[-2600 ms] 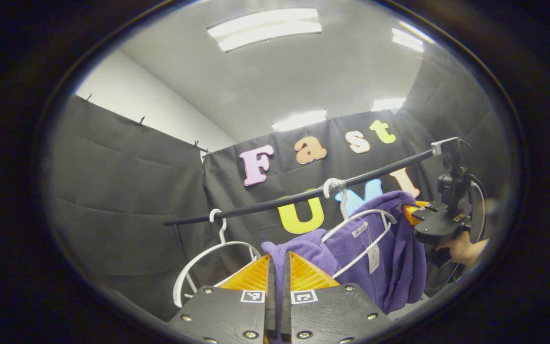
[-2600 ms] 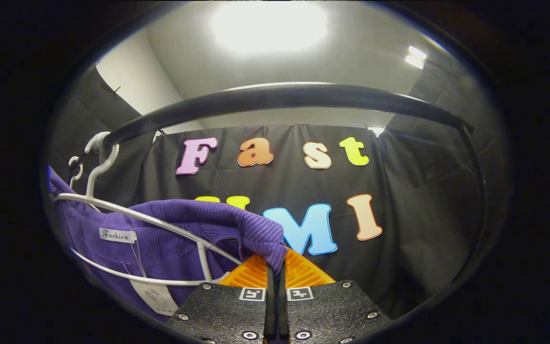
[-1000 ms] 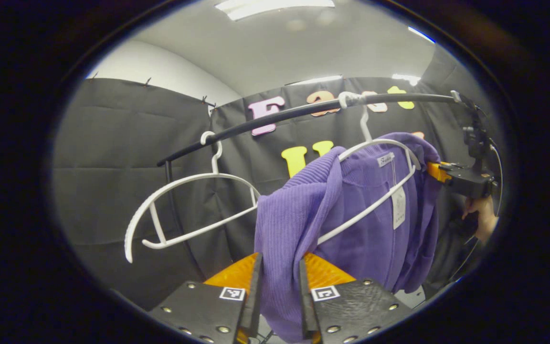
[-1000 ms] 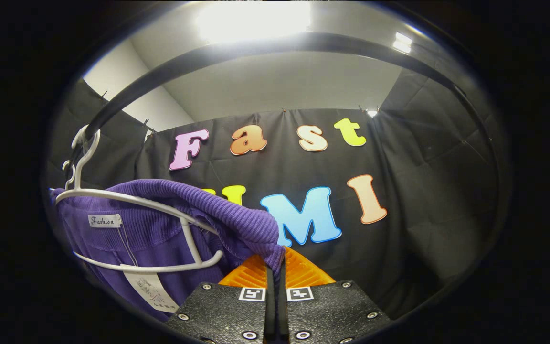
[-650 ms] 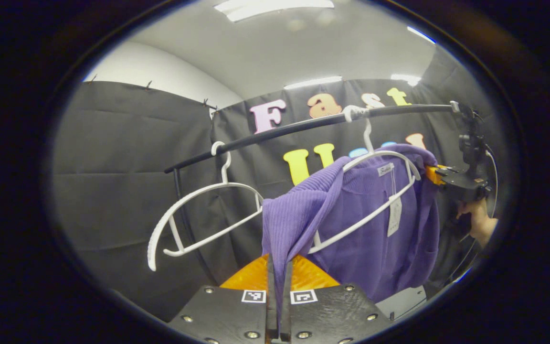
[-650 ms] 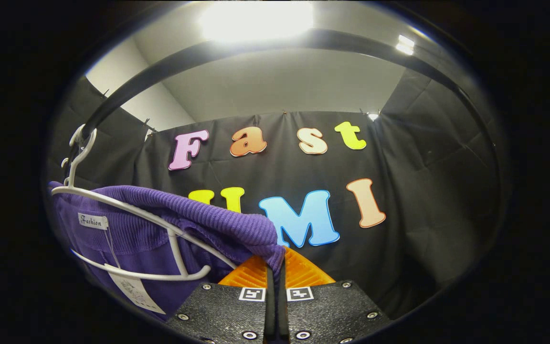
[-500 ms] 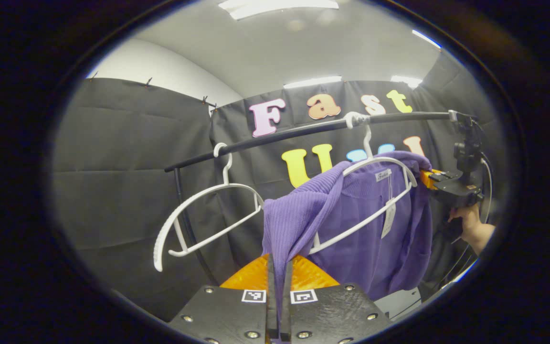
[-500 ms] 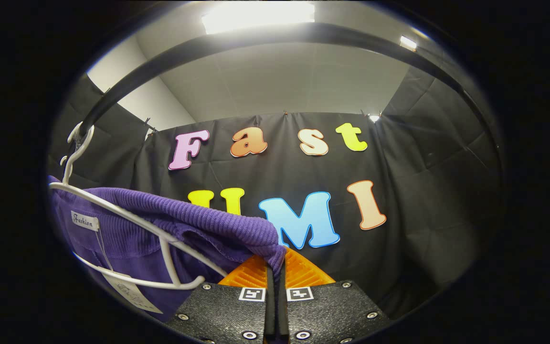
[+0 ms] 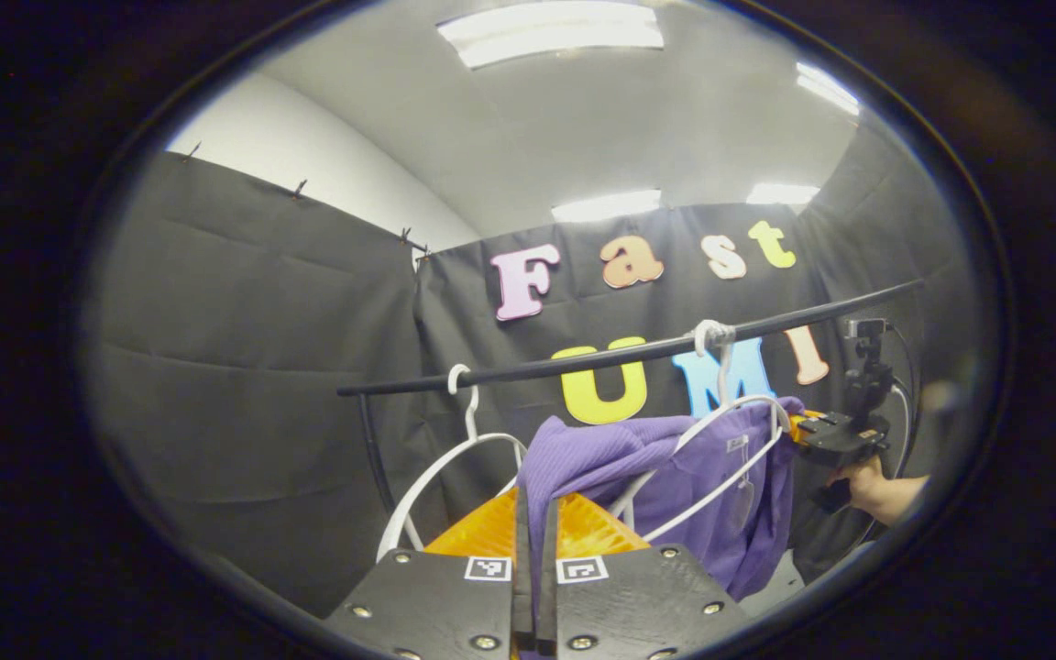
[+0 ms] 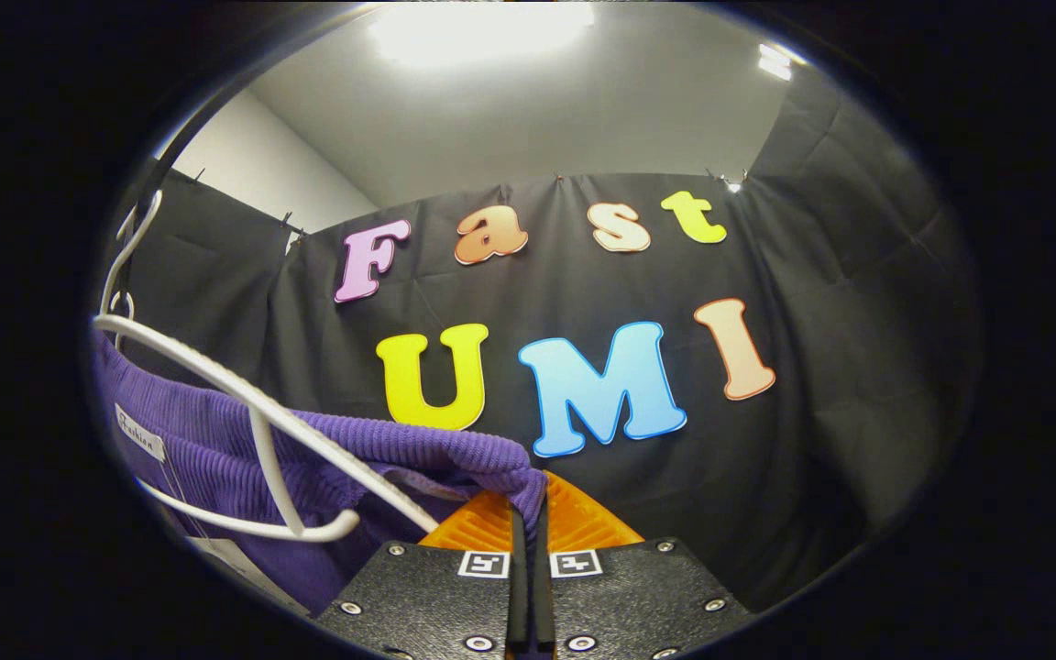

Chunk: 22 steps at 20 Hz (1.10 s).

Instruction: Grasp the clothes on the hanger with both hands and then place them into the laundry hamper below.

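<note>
- Two tools, one garment: the purple knit top (image 9: 675, 477) hangs on a white hanger (image 9: 730, 431) hooked over the black rail (image 9: 583, 362), and each tool has a shoulder of it.
- Handling guess: soft, ribbed, stretchy and light. It'll sag and drape rather than hold shape, so the shoulder folds are the sensible place to pinch, which is where both grips sit. A thin pinch of knit could slip out if tugged hard.
- Left tool (image 9: 535, 513): fingers closed together with a fold of the purple fabric clamped between them, right at the near shoulder. The cloth runs up from the tips toward the hanger.
- Right tool (image 10: 528, 513): also squeezed tight on the ribbed edge of the far shoulder. In the left gripper view you can see it (image 9: 803, 429) at the other end of the hanger, held by a hand (image 9: 876, 490).
- In the right gripper view the hanger arm (image 10: 244, 394) looks mostly bare, with fabric below it, so that side seems nearly slipped off.
- An empty hanger (image 9: 445, 477) sits further left along the rail.
- The hamper isn't something I can place from here.
</note>
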Motion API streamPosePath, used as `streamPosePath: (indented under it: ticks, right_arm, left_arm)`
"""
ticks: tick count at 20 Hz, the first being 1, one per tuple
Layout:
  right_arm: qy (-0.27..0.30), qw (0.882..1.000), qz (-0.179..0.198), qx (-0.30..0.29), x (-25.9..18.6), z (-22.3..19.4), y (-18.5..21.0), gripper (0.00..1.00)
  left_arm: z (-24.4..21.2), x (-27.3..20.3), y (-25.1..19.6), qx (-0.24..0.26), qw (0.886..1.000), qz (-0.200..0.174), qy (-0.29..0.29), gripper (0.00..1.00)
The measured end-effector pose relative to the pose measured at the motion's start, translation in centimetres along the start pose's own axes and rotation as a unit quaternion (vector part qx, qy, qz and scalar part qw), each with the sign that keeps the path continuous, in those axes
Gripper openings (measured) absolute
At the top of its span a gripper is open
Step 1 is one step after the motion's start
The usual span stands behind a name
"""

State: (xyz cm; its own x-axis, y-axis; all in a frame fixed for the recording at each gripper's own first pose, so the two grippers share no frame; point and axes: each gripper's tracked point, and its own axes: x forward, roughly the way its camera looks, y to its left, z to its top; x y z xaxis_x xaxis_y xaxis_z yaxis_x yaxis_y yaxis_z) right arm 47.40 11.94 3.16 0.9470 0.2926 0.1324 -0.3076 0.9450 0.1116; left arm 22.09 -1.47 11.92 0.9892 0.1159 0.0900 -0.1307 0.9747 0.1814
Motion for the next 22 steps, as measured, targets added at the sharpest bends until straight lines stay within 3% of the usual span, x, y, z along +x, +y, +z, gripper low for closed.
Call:
streamPosePath:
  ticks: [1,4,5,7,9,10,15,22]
  right_arm:
    - [0.009,1.0,0.003,0.009,-0.3,-1.0,0.1,0.02]
    - [0.045,0.999,0.008,0.027,-1.0,-4.3,0.1,0.02]
    - [0.056,0.998,0.01,0.028,-1.1,-5.4,0.2,0.02]
    - [0.069,0.997,0.01,0.023,-2.0,-6.7,0.4,0.02]
    - [0.081,0.996,0.008,0.025,-2.7,-7.9,0.6,0.02]
    - [0.087,0.996,0.008,0.029,-3.3,-8.3,0.8,0.02]
    - [0.103,0.994,0.011,0.032,-7.3,-9.0,2.1,0.02]
    - [0.095,0.994,0.015,0.041,-15.0,-6.2,4.9,0.02]
  left_arm:
    - [-0.4,0.4,0.0,0.002,1.0,-0.001,0.002,0.02]
    - [-2.4,1.4,0.6,-0.006,1.0,-0.001,0.02,0.02]
    - [-3.4,1.5,0.7,-0.01,1.0,-0.001,0.028,0.07]
    - [-4.6,1.3,1.1,-0.011,0.999,-0.001,0.039,0.03]
    - [-5.8,1.2,1.6,-0.008,0.999,-0.002,0.05,0.07]
    - [-6.4,1.0,1.7,-0.008,0.999,-0.003,0.053,0.03]
    - [-8.1,-0.7,2.3,0.006,0.998,-0.014,0.065,0.03]
    - [-10.4,-4.9,2.8,-0.022,0.995,-0.052,0.078,0.03]
